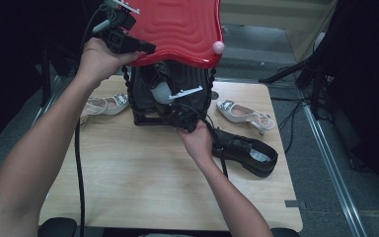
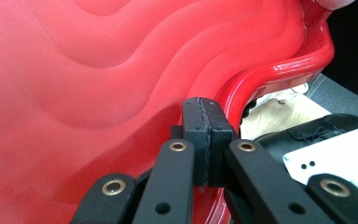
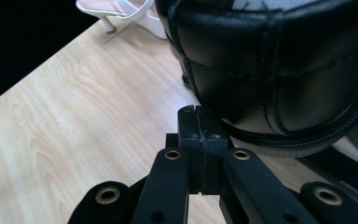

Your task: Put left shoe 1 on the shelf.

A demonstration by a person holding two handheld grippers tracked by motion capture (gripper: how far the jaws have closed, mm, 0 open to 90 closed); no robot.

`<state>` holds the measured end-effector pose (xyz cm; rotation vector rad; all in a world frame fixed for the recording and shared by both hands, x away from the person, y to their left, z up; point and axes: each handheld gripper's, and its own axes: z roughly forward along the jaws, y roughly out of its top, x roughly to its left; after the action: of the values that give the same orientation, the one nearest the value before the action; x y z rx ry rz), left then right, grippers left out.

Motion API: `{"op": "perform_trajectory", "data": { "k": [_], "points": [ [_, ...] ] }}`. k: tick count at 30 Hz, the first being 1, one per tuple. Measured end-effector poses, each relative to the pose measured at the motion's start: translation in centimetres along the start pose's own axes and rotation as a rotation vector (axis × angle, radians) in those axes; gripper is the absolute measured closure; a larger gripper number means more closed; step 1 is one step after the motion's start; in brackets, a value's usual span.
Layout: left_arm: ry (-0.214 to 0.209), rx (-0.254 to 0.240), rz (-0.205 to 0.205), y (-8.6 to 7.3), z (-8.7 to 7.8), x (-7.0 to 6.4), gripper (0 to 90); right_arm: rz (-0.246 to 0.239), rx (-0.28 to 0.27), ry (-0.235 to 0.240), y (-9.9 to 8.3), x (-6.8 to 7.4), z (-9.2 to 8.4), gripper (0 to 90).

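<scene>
The left tool (image 1: pixel 145 48), clenched empty, propped the red lid (image 1: pixel 177 29) above the black box (image 1: pixel 170 98). The right tool (image 1: pixel 190 123), also clenched, pressed beside a black shoe (image 3: pixel 279 70). With nothing gripped, the lid risked slipping onto the right hand (image 1: pixel 197 140).

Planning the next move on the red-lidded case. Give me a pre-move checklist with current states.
1. Red lid raised: ok.
2. Left gripper shut at the lid's rim; firm hold on it: cannot tell.
3. Right gripper shut, nothing between its fingers: ok.
4. Black leather item just past the right gripper; touching: cannot tell.
5. Black shoe and white shoes lie on the table, apart from both hands: ok.
</scene>
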<state>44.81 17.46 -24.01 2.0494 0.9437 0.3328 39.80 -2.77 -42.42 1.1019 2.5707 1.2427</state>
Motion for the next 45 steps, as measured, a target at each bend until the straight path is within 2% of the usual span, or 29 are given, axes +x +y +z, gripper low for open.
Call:
{"op": "perform_trajectory", "data": {
  "k": [7, 13, 20, 26, 28, 31, 36, 45],
  "points": [
    [0.0, 0.0, 0.0, 0.0, 0.0, 0.0, 90.0, 0.018, -0.019, -0.008, 1.1, 0.1, 0.8, 90.0],
    [-0.002, -0.002, -0.003, 0.0, 0.0, 0.0, 90.0, 0.009, -0.018, -0.016, 2.2, 0.4, 1.7, 90.0],
    [-0.001, -0.008, -0.005, -0.1, 0.0, 0.0, 90.0, 0.04, -0.034, -0.008, 3.3, 0.3, 2.5, 90.0],
    [-0.001, -0.01, -0.007, -0.1, 0.0, 0.0, 90.0, 0.03, -0.032, -0.01, 4.4, 0.9, 3.6, 90.0],
    [-0.001, -0.012, -0.008, -0.1, 0.0, 0.0, 90.0, 0.027, -0.036, -0.024, 4.7, 1.1, 4.0, 90.0],
    [-0.001, -0.011, -0.008, -0.1, 0.0, 0.0, 90.0, 0.042, -0.035, -0.029, 5.3, 1.2, 4.7, 90.0],
    [-0.001, -0.011, -0.007, -0.1, 0.0, 0.0, 90.0, 0.052, -0.042, -0.017, 5.4, 1.0, 5.4, 90.0],
    [-0.001, -0.012, -0.011, -0.1, 0.0, 0.0, 90.0, 0.037, -0.034, -0.006, 5.6, 1.0, 6.1, 90.0]
  ]
}}
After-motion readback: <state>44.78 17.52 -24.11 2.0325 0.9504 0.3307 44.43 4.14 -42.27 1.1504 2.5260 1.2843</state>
